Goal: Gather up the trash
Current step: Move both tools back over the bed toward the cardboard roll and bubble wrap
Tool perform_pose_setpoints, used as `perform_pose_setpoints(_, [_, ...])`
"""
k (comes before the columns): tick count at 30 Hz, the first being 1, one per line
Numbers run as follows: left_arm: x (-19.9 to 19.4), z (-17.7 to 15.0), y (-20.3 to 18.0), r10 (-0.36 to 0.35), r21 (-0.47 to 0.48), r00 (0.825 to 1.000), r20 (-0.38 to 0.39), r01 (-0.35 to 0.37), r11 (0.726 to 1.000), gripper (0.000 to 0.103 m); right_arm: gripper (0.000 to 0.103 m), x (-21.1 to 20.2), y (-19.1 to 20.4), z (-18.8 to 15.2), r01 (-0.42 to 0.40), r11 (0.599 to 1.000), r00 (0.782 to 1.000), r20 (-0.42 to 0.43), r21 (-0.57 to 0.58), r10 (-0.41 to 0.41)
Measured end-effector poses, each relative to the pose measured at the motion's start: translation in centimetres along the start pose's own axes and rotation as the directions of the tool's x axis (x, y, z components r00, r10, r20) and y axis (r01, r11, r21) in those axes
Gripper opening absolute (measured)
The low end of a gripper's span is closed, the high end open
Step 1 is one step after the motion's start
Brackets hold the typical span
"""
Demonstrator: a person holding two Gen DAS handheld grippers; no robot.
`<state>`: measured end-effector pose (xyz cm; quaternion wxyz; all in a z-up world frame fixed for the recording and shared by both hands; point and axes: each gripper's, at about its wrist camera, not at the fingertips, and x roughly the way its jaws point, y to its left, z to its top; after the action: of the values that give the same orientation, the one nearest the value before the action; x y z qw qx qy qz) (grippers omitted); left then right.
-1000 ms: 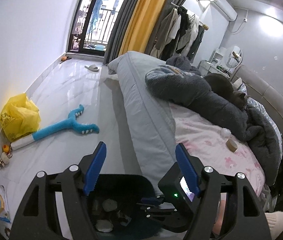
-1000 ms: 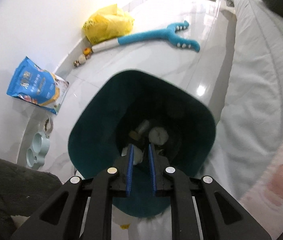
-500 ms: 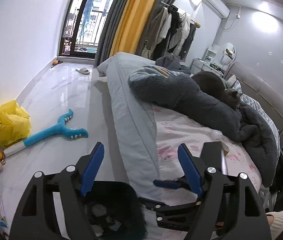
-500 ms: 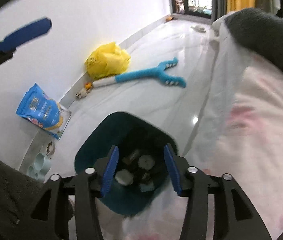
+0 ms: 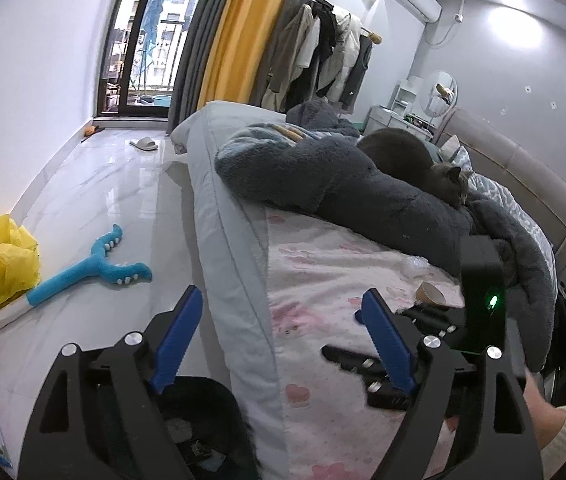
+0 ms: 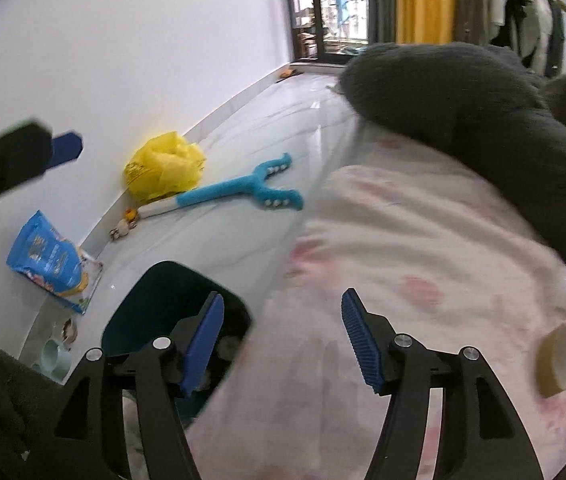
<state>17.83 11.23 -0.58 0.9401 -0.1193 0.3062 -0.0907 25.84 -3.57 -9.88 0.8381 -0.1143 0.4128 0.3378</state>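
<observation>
**Right wrist view: gripper leaving the bin and heading for the tape roll**

Right wrist view, left to right: at the far left edge the left gripper point(image 6: 15, 160) is showing only as a blurred black arm with one blue pad. Below it, against the wall, a blue bag point(image 6: 49, 260) is lying on the floor, with the yellow plastic bag point(image 6: 165, 166) and a blue forked toy point(image 6: 243, 188) beyond it. At lower left the teal trash bin point(image 6: 155, 292) is standing on the floor just beside the bed point(image 6: 423, 240), with scraps inside. A second ago the right gripper point(image 6: 283, 340) was down inside that bin with its pads nearly together; now it is spread wide and empty, swinging out over the pink-patterned sheet. I judge that one piece has just been dropped and the next pickup is starting. At the right edge a small cardboard tape roll point(image 6: 555, 364) is lying on the sheet, apart from the gripper, and it looks like the next target.

In the left wrist view the left gripper point(image 5: 279, 340) is also hanging wide and empty, the bin point(image 5: 203, 420) sitting dark at bottom left. The roll point(image 5: 429, 294) is lying right of centre, near the grey blanket point(image 5: 343, 184) where a grey cat point(image 5: 423, 160) is resting.
</observation>
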Motion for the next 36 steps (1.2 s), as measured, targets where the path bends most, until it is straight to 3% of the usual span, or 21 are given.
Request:
perform_pose_setpoints(7, [2.0, 0.4, -1.6, -0.014, 0.012, 1.0, -0.014, 0.014, 1.0, 0.086, 0.063, -1.8, -4.7, 0.1, 0.048, 0.996, 0.998, 0.039, 0.07, -0.05])
perform_pose_setpoints(9, [2.7, 0.4, -2.2, -0.018, 0.019, 1.0, -0.019, 0.018, 1.0, 0.087, 0.07, -2.3, -5.8, 0.1, 0.055, 0.995, 0.997, 0.049, 0.084, -0.06])
perform_pose_setpoints(17, [5.6, 0.6, -4.6, -0.024, 0.063, 0.999, -0.035, 0.026, 0.998, 0.089, 0.075, -3.6, -9.8, 0.3, 0.093, 0.987, 0.992, 0.077, 0.134, -0.104])
perform_pose_setpoints(21, [7.1, 0.8, -5.7, -0.033, 0.071, 0.998, -0.044, 0.037, 0.997, 0.091, 0.081, -4.2, -12.2, 0.2, 0.135, 0.978, 0.985, 0.086, 0.158, -0.15])
perform_pose_setpoints(24, [7.9, 0.9, -6.4, -0.037, 0.081, 0.998, -0.049, 0.041, 0.996, 0.093, 0.087, -4.5, -13.7, 0.1, 0.159, 0.971, 0.98, 0.087, 0.18, -0.176])
perform_pose_setpoints(36, [11.2, 0.4, -9.1, -0.062, 0.118, 0.994, -0.09, 0.072, 0.99, 0.095, 0.091, -4.7, -18.4, -1.0, 0.218, 0.944, 0.971, 0.043, 0.249, -0.235])
